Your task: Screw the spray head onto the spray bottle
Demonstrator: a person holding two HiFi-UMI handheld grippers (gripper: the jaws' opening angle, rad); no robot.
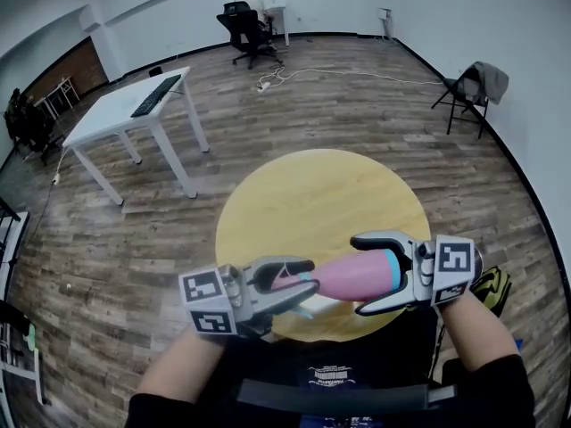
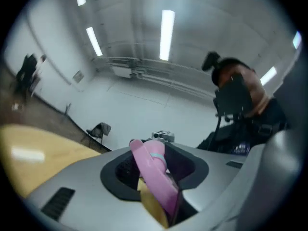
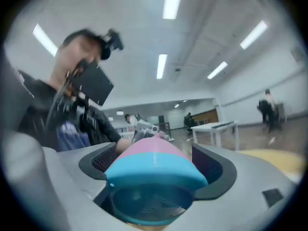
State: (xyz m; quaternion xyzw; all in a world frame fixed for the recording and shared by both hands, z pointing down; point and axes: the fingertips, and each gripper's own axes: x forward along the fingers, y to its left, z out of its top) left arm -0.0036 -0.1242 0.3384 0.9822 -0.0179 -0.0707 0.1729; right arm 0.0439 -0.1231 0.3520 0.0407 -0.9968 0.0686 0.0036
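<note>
Clamped between right gripper [image 1: 357, 275] jaws: base of spray bottle [image 1: 375, 275], level above tabletop [image 1: 294, 194]. Clamped between left gripper [image 1: 310, 283] jaws: spray head [image 2: 154, 177], already at bottle neck. Probably mid-screwing; final tightening left.

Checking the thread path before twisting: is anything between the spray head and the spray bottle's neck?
Nothing visible does. The left gripper holds the spray head right at the neck end of the spray bottle, which the right gripper grips near its blue base, both in the air above the round table.
</note>
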